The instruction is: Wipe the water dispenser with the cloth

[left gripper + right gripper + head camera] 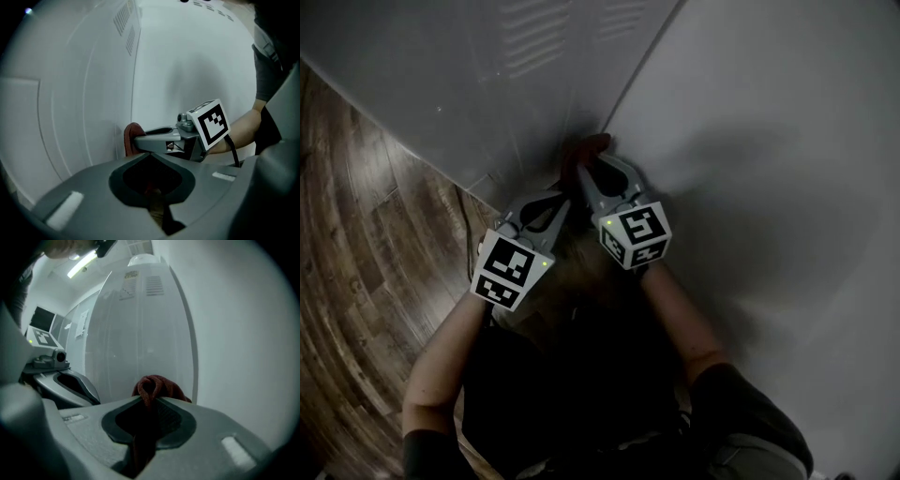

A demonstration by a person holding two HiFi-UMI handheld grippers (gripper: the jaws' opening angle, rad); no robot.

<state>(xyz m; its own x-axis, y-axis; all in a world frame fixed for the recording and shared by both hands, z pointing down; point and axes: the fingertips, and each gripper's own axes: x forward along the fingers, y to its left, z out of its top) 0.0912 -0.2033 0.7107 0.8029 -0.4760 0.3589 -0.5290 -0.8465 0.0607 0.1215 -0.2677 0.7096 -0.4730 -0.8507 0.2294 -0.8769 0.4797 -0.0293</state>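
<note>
Hovering low beside the one water dispenser [478,84], the left gripper [559,200] of the two has its jaws pressed together on nothing. Just to its right, the right gripper [583,171] is clamped on the single red cloth [592,145]. The cloth lies against the dispenser's side panel, close to the white wall [787,141].

Cloth [157,386] rust-red; dispenser [136,333] pale grey-wht; floor [356,234], left of frame, brown wood-grain; marker cubes [636,234] blk/wht squares; wall [787,141] plain lt grey.
</note>
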